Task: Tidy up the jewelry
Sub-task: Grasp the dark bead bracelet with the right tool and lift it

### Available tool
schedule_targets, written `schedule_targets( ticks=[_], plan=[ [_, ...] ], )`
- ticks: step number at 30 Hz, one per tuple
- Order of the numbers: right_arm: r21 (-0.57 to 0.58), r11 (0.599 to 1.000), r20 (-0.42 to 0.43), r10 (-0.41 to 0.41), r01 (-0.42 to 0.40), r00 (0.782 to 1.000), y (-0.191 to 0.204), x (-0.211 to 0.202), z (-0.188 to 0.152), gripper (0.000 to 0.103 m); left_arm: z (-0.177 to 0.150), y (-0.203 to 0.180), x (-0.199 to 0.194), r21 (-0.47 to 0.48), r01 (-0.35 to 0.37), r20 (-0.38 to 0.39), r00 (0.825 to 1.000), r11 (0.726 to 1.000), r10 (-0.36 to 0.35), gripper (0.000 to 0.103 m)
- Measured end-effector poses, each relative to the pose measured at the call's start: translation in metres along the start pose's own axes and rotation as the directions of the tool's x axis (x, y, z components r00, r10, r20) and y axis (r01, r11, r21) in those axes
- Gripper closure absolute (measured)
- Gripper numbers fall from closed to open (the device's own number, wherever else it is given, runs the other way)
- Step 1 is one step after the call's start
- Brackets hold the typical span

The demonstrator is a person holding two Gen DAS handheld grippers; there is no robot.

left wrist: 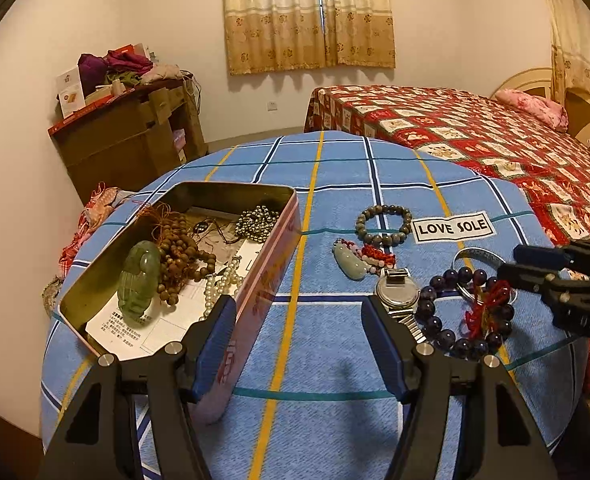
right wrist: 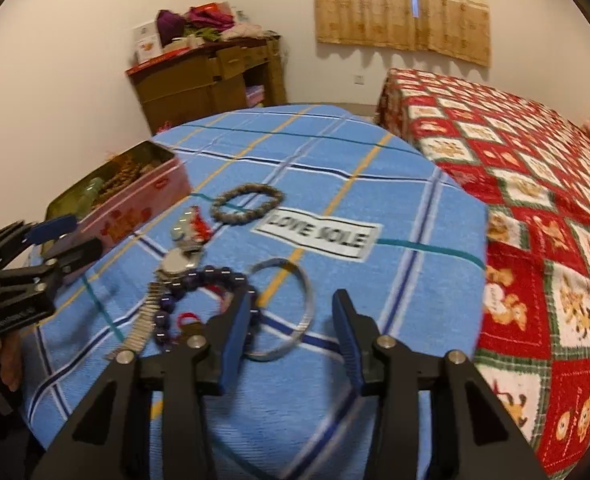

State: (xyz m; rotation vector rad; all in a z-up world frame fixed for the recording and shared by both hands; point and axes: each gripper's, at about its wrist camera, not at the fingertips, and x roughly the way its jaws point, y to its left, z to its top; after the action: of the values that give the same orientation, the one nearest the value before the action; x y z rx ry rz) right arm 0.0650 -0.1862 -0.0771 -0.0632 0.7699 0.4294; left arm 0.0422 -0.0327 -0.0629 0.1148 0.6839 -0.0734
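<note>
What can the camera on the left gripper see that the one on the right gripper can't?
Only the left wrist view looks down into the tin: a green jade carving, brown wooden beads and white pearls.

Only the right wrist view shows the whole silver bangle.

Both show the watch, the dark purple bead bracelet, the grey bead bracelet, the jade pendant and the LOVE SOLE label.

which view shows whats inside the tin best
The left wrist view. It looks down into the open tin, showing a green stone carving, brown wooden beads, pearls and paper at the bottom. In the blurred right wrist view the tin is seen from the side, with only the tops of the contents showing.
</note>
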Motion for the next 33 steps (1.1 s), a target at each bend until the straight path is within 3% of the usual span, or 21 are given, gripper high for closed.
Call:
schedule_targets(
  ticks=[6,11,23,33],
  plan=[
    [-0.052,0.999,-0.062,0.004,-0.007,0.998,0.019,0.021,-0.001,0.068,0.001,-0.002,-0.003,0.003,0.011,0.008,1.0,1.0,-0.011,0.038],
    [-0.023,0.998,-0.054,0.054,-0.055,0.997,0.016,0.019,-0.002,0.087,0.001,-0.002,-0.003,-0.005,0.018,0.008,1.0,1.0,-0.018,0.038],
    [0.044,0.989,0.065,0.136,-0.139,0.989,0.01,-0.013,0.008,0.087,0.004,-0.015,-0.005,0.029,0.045,0.0,0.999,0.999,-0.045,0.038],
    [0.082,0.972,0.146,0.206,-0.219,0.968,0.009,-0.041,0.018,0.087,0.006,-0.028,0.005,0.059,0.083,-0.024,0.996,0.995,-0.082,0.038]
  ],
)
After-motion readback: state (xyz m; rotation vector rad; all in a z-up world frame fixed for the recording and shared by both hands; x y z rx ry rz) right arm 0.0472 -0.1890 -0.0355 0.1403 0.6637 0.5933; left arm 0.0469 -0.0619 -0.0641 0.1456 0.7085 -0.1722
